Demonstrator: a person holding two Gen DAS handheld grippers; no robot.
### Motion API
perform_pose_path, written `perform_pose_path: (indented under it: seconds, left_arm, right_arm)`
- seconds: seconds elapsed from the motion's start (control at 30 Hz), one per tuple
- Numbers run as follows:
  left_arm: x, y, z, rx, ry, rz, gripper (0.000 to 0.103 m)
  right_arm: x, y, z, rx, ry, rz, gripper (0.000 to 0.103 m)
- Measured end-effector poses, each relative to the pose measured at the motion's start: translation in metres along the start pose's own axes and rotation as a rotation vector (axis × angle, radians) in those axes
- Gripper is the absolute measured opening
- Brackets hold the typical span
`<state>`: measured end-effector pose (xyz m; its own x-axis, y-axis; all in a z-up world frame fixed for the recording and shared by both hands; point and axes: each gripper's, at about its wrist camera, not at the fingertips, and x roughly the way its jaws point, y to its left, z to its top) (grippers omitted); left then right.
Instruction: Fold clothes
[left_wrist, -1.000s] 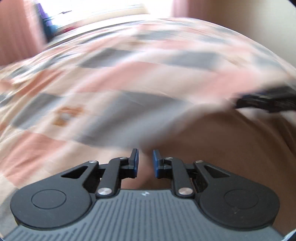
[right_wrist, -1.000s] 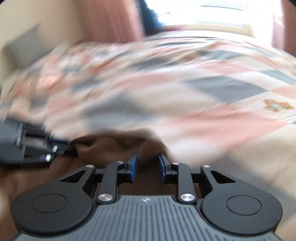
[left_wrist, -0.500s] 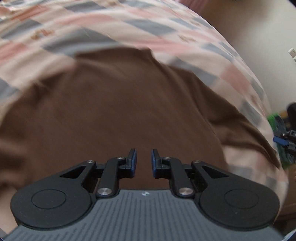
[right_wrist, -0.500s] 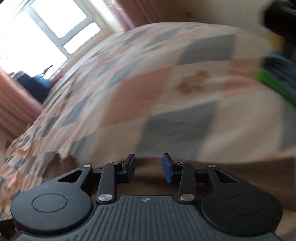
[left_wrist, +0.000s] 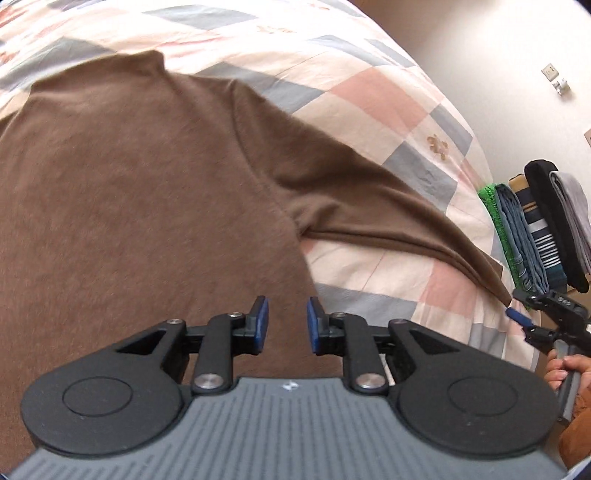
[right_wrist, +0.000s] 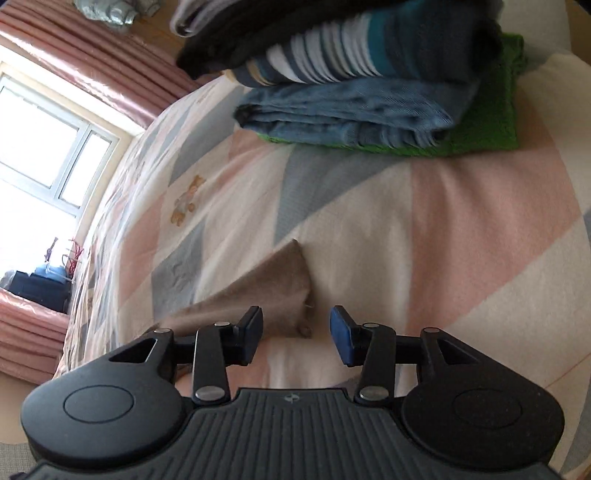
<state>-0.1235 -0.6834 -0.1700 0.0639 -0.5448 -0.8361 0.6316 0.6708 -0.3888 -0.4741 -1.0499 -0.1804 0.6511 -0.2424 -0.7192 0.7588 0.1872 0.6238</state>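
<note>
The brown top (left_wrist: 140, 184) now lies spread flat on the quilt (left_wrist: 388, 103); both claws, left (left_wrist: 287, 325) and right (right_wrist: 296, 334), parted and seemingly empty, right at the cuff (right_wrist: 284, 291), ready for folding

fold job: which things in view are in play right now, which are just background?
In play:
brown sweater, spread flat
its sleeve cuff
left gripper, open
right gripper, open at the cuff

Background:
folded clothes stack
patchwork bedspread
pink curtains
window

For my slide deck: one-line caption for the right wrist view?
Open right gripper over the brown sweater's sleeve cuff on the checked quilt, near stacked folded clothes.
</note>
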Motion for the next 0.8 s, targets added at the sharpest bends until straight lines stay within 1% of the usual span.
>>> perform_pose_path:
  seconds: [0.07, 0.13, 0.2, 0.3, 0.33, 0.37, 0.4, 0.43, 0.47, 0.5, 0.57, 0.63, 0.67, 0.73, 0.8]
  left_arm:
    - [0.001, -0.006, 0.001, 0.012, 0.0, 0.009, 0.017]
    - [0.001, -0.01, 0.0, 0.025, -0.003, 0.014, 0.017]
    - [0.003, -0.013, 0.002, 0.041, -0.008, 0.014, 0.017]
    - [0.008, -0.014, 0.01, 0.067, -0.017, 0.01, 0.017]
    - [0.01, -0.014, 0.015, 0.076, -0.022, 0.006, 0.017]
    - [0.012, -0.012, 0.021, 0.084, -0.025, 0.005, 0.018]
    - [0.014, -0.011, 0.028, 0.093, -0.029, 0.009, 0.018]
    - [0.016, -0.01, 0.035, 0.103, -0.035, 0.015, 0.018]
    - [0.017, -0.009, 0.042, 0.115, -0.044, 0.02, 0.018]
    - [0.017, -0.008, 0.049, 0.128, -0.055, 0.025, 0.018]
    - [0.015, -0.007, 0.06, 0.151, -0.083, 0.035, 0.018]
    - [0.014, -0.007, 0.069, 0.16, -0.103, 0.036, 0.019]
    - [0.016, -0.006, 0.073, 0.161, -0.109, 0.037, 0.019]
    - [0.02, -0.004, 0.078, 0.162, -0.114, 0.038, 0.02]
    - [0.029, -0.003, 0.081, 0.164, -0.103, 0.053, 0.02]
  right_arm:
    - [0.01, -0.009, 0.002, 0.047, -0.007, 0.012, 0.047]
    - [0.019, -0.007, 0.011, 0.048, -0.039, 0.031, 0.047]
    - [0.032, 0.003, 0.026, -0.015, -0.05, 0.03, 0.047]
    - [0.061, 0.021, 0.042, -0.136, 0.025, -0.019, 0.047]
    - [0.068, 0.028, 0.044, -0.184, 0.051, -0.03, 0.045]
    - [0.075, 0.036, 0.045, -0.238, 0.079, -0.042, 0.023]
    - [0.081, 0.044, 0.046, -0.292, 0.107, -0.054, 0.004]
    - [0.084, 0.053, 0.048, -0.341, 0.109, -0.059, 0.003]
    - [0.084, 0.062, 0.049, -0.387, 0.094, -0.06, 0.003]
    - [0.082, 0.07, 0.053, -0.42, 0.061, -0.053, 0.003]
    - [0.072, 0.085, 0.062, -0.455, -0.035, -0.03, 0.002]
    - [0.065, 0.093, 0.07, -0.456, -0.123, -0.026, 0.002]
    - [0.064, 0.095, 0.074, -0.456, -0.15, -0.037, 0.002]
    - [0.072, 0.093, 0.074, -0.455, -0.153, -0.096, 0.002]
    - [0.089, 0.085, 0.071, -0.424, -0.105, -0.18, 0.001]
